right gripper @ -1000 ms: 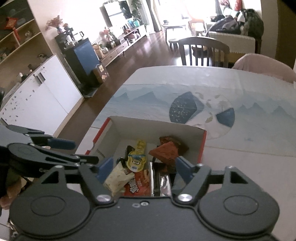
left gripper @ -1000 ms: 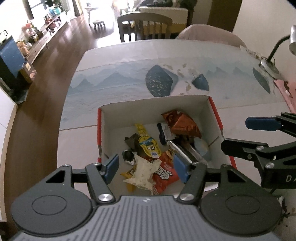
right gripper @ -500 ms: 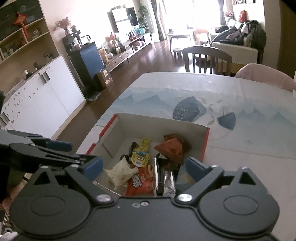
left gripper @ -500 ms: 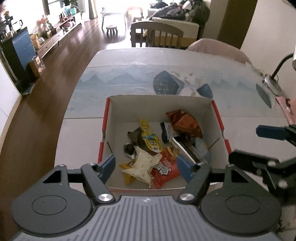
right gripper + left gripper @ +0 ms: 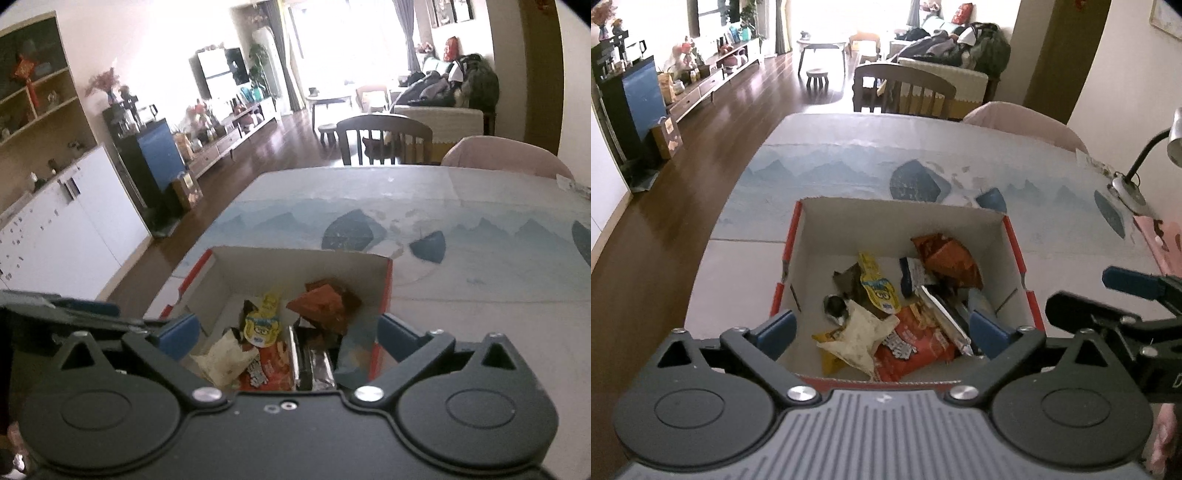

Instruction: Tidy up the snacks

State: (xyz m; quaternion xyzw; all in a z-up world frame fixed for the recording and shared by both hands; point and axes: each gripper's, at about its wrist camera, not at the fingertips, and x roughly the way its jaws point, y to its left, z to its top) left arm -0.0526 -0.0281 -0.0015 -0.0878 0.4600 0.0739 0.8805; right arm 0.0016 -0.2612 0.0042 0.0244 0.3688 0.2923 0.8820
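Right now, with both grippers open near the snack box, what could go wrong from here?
1. The box sits close to the table edge; a push toward that side might slide it off.
2. The snacks lie heaped: the cream wrapper overlaps the red packet, so a grab may lift two.
3. The left gripper and right gripper are close together and could collide.

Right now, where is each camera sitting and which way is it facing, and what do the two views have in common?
Left wrist: rides the left gripper, looking forward and down into the cardboard box of snacks; its own open fingers show, plus the right gripper at the right edge.
Right wrist: rides the right gripper, facing the same box from its right side; open fingers show, with the left gripper at the left edge.
Shared: box, orange packet, table.
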